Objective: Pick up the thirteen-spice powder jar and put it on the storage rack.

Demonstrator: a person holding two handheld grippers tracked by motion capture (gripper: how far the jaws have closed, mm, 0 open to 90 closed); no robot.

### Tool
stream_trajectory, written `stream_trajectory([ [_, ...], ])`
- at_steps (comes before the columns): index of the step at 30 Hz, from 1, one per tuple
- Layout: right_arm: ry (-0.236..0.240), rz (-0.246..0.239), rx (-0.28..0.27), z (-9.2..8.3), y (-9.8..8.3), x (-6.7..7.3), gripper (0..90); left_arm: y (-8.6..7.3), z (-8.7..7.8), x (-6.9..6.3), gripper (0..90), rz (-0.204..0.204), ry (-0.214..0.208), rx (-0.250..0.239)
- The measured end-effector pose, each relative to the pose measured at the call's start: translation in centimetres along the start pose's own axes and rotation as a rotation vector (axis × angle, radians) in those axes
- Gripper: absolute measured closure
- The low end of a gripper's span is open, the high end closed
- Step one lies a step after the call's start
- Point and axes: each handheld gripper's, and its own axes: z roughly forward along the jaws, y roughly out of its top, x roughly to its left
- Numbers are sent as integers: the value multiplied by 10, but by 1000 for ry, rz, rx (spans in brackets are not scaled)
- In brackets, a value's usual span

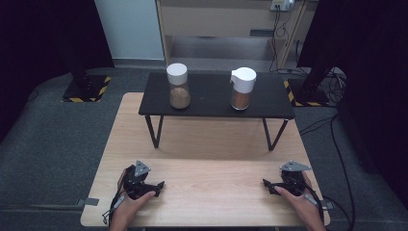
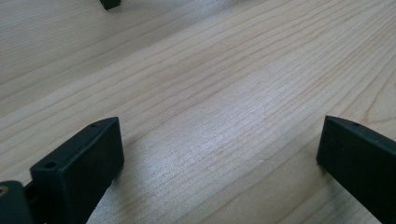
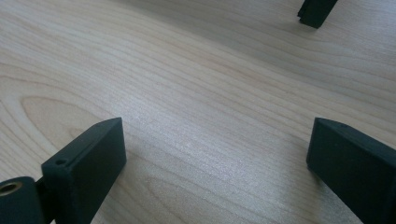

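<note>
Two grippers rest low on the wooden table (image 1: 211,192), one at the lower left of the high view and one at the lower right, each held in a hand that enters from the bottom edge. The left gripper (image 1: 159,185) points toward the middle of the frame with its jaws spread; in the left gripper view its two black jaws stand wide apart over bare wood grain, grasping nothing. The right gripper (image 1: 266,183) mirrors it, and in the right gripper view its jaws likewise gape over bare wood with nothing between them.

The nearest things to work on stand well apart from both tools, up on the black shelf (image 1: 211,108) in the upper middle of the high view. On its left part stands a jar with a round white lid (image 1: 178,86), partly filled with brown powder. On its right part stands a jar with a white spouted lid (image 1: 242,88), holding a darker brown fill. Both are upright and untouched.

This looks like the starting pose, before any reach begins. The next move likely calls for lifting a gripper off the table, carrying it forward and up to shelf height, and bringing the spread jaws level around a jar's glass body below its lid before closing.
</note>
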Motion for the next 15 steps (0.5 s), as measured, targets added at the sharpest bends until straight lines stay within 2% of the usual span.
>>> stream_trajectory([
  [15, -3, 4, 1, 0, 0, 1, 45, 1, 0, -1, 0, -3, 2, 2],
])
